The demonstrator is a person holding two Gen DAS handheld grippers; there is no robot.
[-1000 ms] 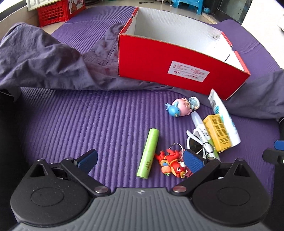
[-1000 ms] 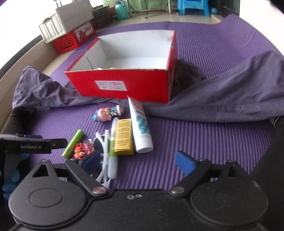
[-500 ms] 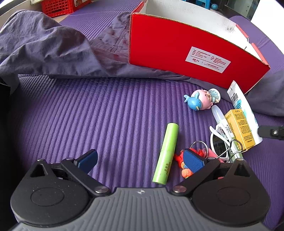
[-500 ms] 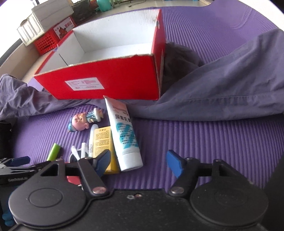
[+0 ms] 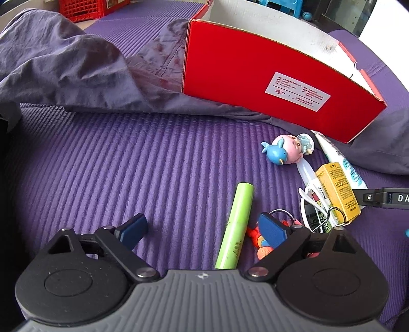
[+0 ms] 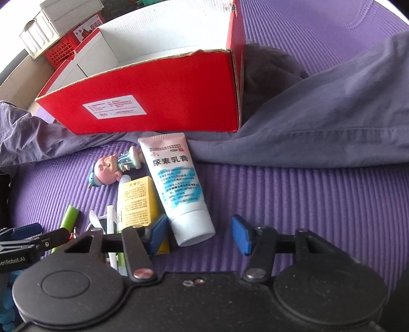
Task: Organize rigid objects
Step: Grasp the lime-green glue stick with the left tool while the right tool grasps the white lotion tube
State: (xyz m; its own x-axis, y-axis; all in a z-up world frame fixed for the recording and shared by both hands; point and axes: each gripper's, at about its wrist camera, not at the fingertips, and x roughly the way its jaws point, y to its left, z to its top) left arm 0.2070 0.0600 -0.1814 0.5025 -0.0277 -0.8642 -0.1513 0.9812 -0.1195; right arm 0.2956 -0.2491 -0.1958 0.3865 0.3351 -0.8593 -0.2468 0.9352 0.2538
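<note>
In the left wrist view my left gripper [image 5: 202, 229] hangs low over the purple mat, its jaws closing. A green tube [image 5: 237, 224] lies between them, untouched; the right pad covers part of a red keychain toy [image 5: 264, 251]. In the right wrist view my right gripper [image 6: 202, 236] straddles the cap end of a white cream tube [image 6: 179, 191]. Its jaws are closing, with gaps still on both sides of the tube. A yellow carton [image 6: 138, 201] lies against the left pad. The open red box [image 6: 153, 107] stands just behind the pile.
A pink and blue figurine [image 5: 286, 150] and white-framed glasses [image 5: 310, 206] lie among the items. Grey cloth [image 6: 319, 120] is bunched around the box on both sides. Bare purple mat [image 5: 115, 166] stretches to the left. A red crate [image 5: 84, 10] stands far off.
Both grippers have sunk closer to the items. The right gripper slid over the white tube's cap end and its jaws narrowed a lot. The left jaws narrowed slightly around the green tube.
</note>
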